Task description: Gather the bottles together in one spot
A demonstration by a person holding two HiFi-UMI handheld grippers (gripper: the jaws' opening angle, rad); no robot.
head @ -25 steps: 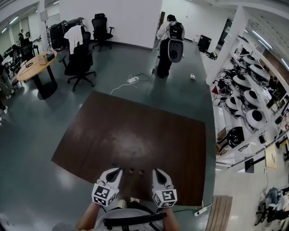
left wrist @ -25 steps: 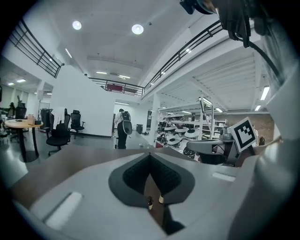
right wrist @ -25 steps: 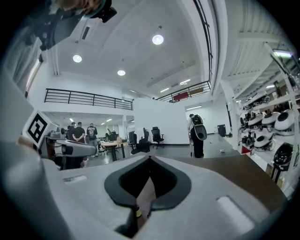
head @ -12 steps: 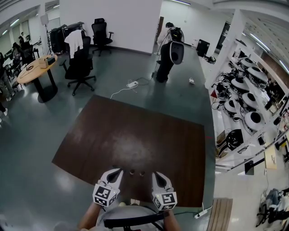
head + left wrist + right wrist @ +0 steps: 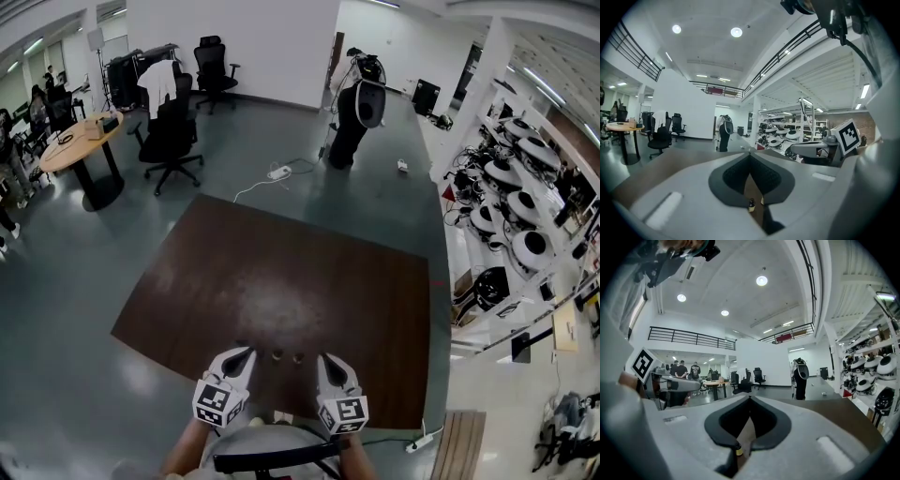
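Two small dark bottles stand close together near the front edge of the dark brown table. My left gripper hovers just left of them and my right gripper just right, both shut and holding nothing. In the left gripper view the left gripper has its jaws meeting at the tips, and below them one bottle shows with the second bottle beside it. Seen from the right gripper view, the right gripper is closed too, with a bottle visible low behind it.
Black office chairs and a round wooden table stand on the grey floor at the far left. A black and white machine stands beyond the table. Shelves of white equipment line the right side. A power strip lies on the floor.
Both grippers and the bottles keep their places. Only the head view drifts slightly.
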